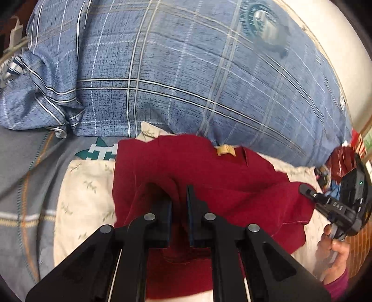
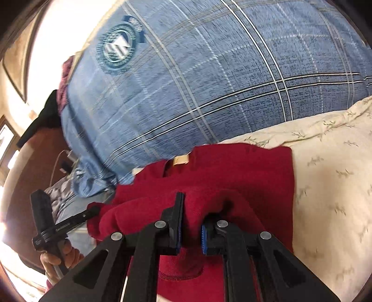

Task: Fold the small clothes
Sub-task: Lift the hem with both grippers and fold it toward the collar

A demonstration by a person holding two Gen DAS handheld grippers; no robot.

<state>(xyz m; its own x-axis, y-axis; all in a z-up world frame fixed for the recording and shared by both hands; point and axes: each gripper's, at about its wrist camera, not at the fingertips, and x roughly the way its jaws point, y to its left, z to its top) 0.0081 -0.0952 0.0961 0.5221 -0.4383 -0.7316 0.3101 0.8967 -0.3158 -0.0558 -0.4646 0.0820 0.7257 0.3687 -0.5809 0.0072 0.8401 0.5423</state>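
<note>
A dark red garment (image 1: 209, 172) with a tan neck label (image 1: 225, 149) lies on a cream floral pillow (image 1: 86, 185). My left gripper (image 1: 179, 192) is shut on a fold of the red cloth at its near left edge. My right gripper (image 2: 193, 209) is shut on another fold of the same garment (image 2: 244, 167), its label (image 2: 181, 160) beyond the fingers. Each gripper shows in the other's view: the right one (image 1: 309, 190) at the garment's right edge, the left one (image 2: 93, 211) at its left edge.
A big blue plaid quilt (image 1: 174, 69) with a round emblem (image 1: 262, 21) rises just behind the garment. A grey bedsheet (image 1: 23, 162) lies to the left. Red and dark items (image 1: 341, 160) sit at the far right by a white wall.
</note>
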